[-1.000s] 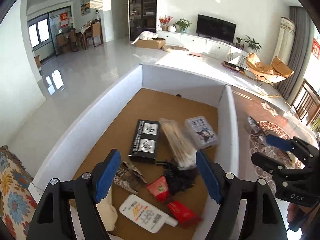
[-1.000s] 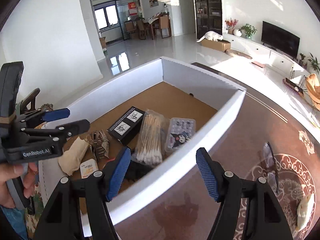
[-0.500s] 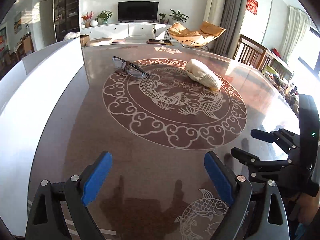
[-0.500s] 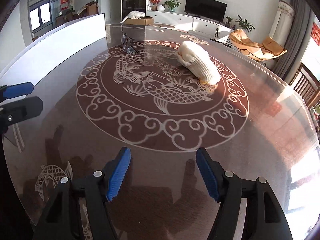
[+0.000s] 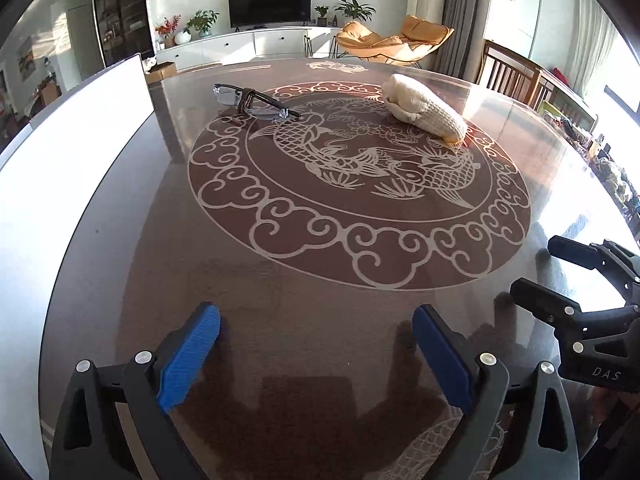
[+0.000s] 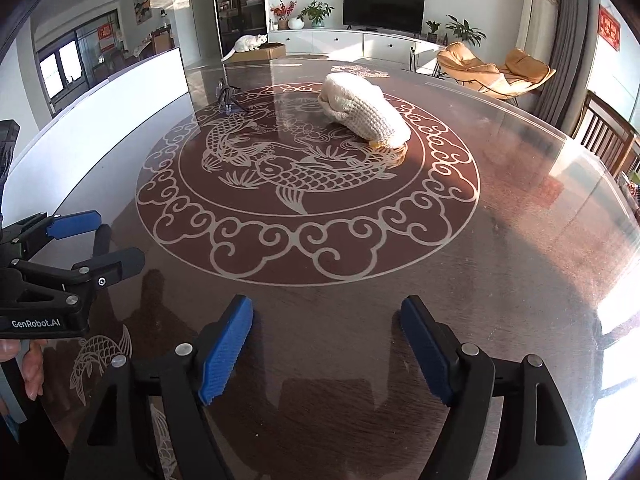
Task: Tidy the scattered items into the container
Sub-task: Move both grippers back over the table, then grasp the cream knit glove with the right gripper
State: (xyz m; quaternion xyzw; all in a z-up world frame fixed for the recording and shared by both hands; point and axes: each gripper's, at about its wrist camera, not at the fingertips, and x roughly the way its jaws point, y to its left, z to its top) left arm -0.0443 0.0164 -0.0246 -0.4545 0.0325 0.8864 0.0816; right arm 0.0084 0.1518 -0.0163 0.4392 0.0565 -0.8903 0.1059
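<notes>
A pair of folded glasses (image 5: 252,98) (image 6: 226,96) and a cream knitted glove (image 5: 424,110) (image 6: 364,114) lie on the far part of the table. The white box (image 5: 80,132) (image 6: 112,120) stands along the left; only its outer wall shows, its inside is hidden. My left gripper (image 5: 316,320) (image 6: 114,238) hangs over bare table near the front, jaws opening, nothing between them. My right gripper (image 6: 326,312) (image 5: 540,268) is beside it to the right, its jaws also opening and holding nothing. Both are well short of the glasses and the glove.
The dark glass table (image 5: 320,264) carries a round fish and cloud pattern. Wooden chairs (image 5: 516,76) stand at its far right edge. A hand (image 6: 32,368) holds the left gripper's handle. Beyond the table, a white cat (image 6: 246,44) sits on a cardboard box.
Both grippers swung right, away from above the box's filled inside to low over the bare table. The two pairs of jaws stand wider than before.
</notes>
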